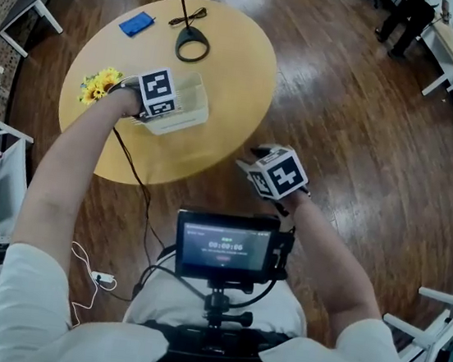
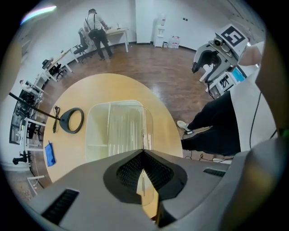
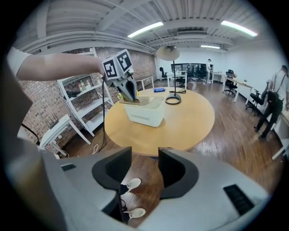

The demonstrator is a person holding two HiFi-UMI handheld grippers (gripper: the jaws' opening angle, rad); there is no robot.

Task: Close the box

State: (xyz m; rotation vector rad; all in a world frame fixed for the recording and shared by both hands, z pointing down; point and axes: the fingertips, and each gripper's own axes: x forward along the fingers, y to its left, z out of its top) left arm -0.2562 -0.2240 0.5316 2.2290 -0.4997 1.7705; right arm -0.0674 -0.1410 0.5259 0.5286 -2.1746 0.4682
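1. The step in hand looks like the closing itself. The left gripper (image 2: 143, 152) has its jaws pressed together on the thin edge of the clear ribbed lid (image 3: 140, 101). The lid lies nearly flat over the top of the box (image 1: 193, 105).
2. The box stands near the middle of the round table (image 1: 225, 68). The lamp base (image 1: 192, 46) is at its 12 o'clock and the yellow flowers (image 1: 100, 83) at its 9 o'clock.
3. The next move probably calls for lowering the lid squarely onto the rim and pressing it until it seats. Whether it has already latched cannot be told.
4. The left forearm reaches forward over the table, the hand directly above the box.
5. The right gripper (image 3: 145, 153) hangs off the table at the box's 4 o'clock, elbow bent near the body. Its jaws are parted and empty, with only floor between them.
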